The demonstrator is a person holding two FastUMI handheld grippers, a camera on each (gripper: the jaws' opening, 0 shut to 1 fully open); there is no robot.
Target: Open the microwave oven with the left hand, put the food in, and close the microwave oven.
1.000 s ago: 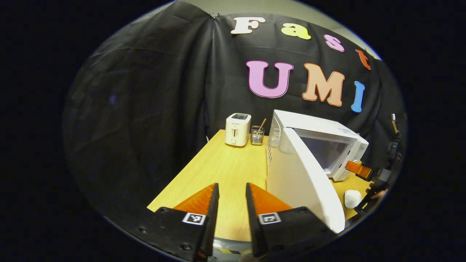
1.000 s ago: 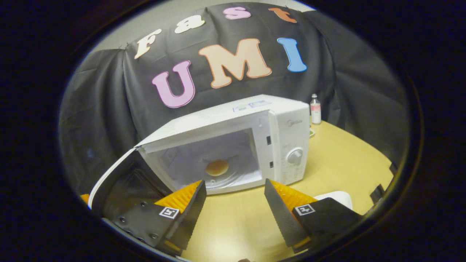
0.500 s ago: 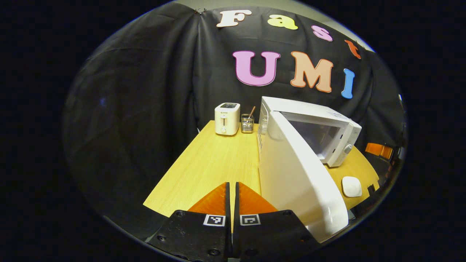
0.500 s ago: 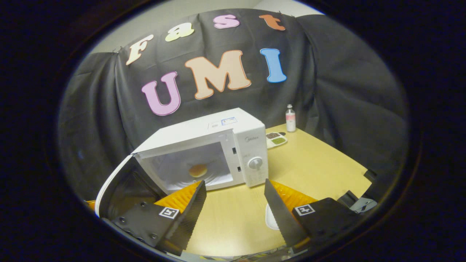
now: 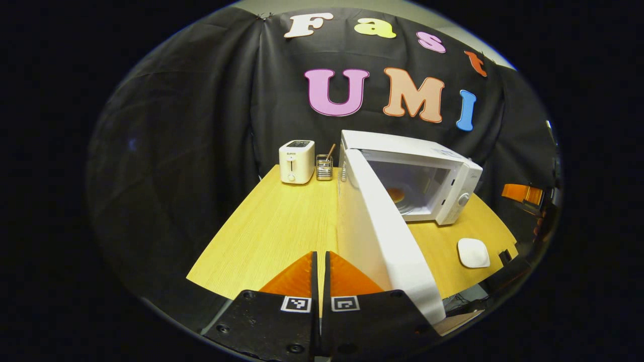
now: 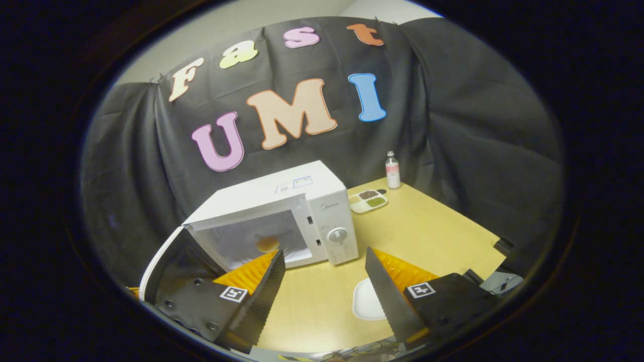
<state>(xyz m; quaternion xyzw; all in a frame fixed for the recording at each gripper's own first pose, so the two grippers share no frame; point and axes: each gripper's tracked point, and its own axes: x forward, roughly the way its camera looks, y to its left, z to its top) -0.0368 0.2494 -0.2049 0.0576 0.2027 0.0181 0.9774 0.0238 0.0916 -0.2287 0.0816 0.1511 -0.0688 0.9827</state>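
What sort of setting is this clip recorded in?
Likely a staged kitchen booth rather than a real kitchen: a microwave oven with its door open, a toaster and a sectioned snack tray on a wooden table.

toaster [image 5: 297, 161] beside utensil holder [image 5: 324, 168]; bottle [image 6: 392, 170] behind sectioned tray [image 6: 368, 201].

A white microwave oven [image 6: 282, 211] stands on a pale wooden table [image 6: 432, 236] with its door [image 6: 168, 264] swung wide to the left, a round piece of food [image 6: 267, 244] resting inside the lit cavity. The right gripper [image 6: 324, 281] hangs in front of the oven, its jaws spread apart and holding nothing. A small white plate [image 6: 365, 301] lies on the table between the fingers, while a sectioned tray [image 6: 368, 201] and a small bottle [image 6: 392, 170] sit behind the oven near the black cloth wall [image 6: 453, 125].
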